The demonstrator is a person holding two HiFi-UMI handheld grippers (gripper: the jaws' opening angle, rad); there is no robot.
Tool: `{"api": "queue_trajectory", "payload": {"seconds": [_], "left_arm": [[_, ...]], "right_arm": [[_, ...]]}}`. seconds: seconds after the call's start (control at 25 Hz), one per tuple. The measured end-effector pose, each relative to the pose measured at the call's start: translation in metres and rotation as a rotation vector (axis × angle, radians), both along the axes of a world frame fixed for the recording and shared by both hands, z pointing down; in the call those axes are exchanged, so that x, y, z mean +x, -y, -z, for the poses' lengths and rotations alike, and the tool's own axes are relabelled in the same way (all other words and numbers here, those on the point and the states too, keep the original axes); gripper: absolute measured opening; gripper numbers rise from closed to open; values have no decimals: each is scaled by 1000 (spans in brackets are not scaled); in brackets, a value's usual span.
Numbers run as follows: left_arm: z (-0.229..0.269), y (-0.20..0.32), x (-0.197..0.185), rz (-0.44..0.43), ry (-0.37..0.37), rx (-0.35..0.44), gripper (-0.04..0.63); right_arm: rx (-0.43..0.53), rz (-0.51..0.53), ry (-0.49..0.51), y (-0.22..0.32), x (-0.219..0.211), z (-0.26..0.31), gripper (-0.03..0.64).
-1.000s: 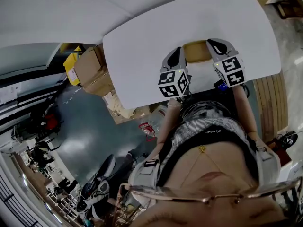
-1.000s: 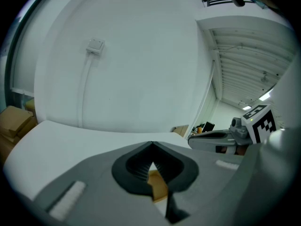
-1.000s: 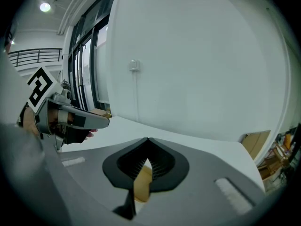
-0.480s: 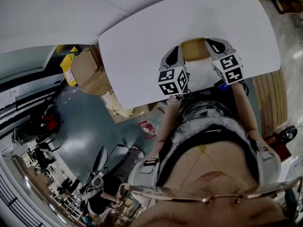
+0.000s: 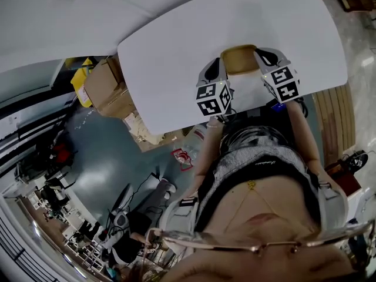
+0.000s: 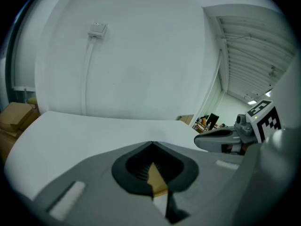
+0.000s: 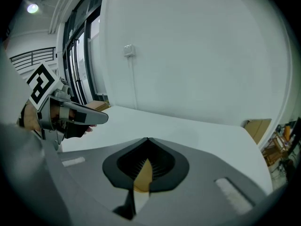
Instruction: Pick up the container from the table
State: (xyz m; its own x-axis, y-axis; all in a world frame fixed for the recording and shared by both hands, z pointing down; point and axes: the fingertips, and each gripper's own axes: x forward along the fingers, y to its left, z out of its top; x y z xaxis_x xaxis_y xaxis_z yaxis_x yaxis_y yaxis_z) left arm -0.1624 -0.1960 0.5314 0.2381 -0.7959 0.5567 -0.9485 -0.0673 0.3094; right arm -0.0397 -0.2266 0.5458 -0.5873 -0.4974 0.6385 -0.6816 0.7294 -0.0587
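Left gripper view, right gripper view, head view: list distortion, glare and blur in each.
Left gripper view: fisheye with black corners; the near left tongs look soft around the tan container sliver. Right gripper view: same dark rim, a ceiling lamp glares top left. Head view: the white table bows strongly.

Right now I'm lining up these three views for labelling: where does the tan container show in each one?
Head view: tan shallow container upper centre, between the left hand-held gripper and right hand-held gripper.
Left gripper view: only a tan sliver, bottom centre, pinched between that gripper's jaws.
Right gripper view: likewise a tan sliver, bottom centre, between its jaws.
Shared landmark: the white table, in all three.
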Motion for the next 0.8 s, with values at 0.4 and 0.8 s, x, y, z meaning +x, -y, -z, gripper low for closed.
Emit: {"api": "queue_trajectory", "payload": {"seconds": [0.4,0.8], "left_arm": [[-27,-4,0,-7,-2,-52,0],[-55,-10,-3,-10,0,-104,0]], "right_arm": [[-46,-12,-39,-4,4,-32,25],[-100,-14,-82,-11,6,-60,25]]}}
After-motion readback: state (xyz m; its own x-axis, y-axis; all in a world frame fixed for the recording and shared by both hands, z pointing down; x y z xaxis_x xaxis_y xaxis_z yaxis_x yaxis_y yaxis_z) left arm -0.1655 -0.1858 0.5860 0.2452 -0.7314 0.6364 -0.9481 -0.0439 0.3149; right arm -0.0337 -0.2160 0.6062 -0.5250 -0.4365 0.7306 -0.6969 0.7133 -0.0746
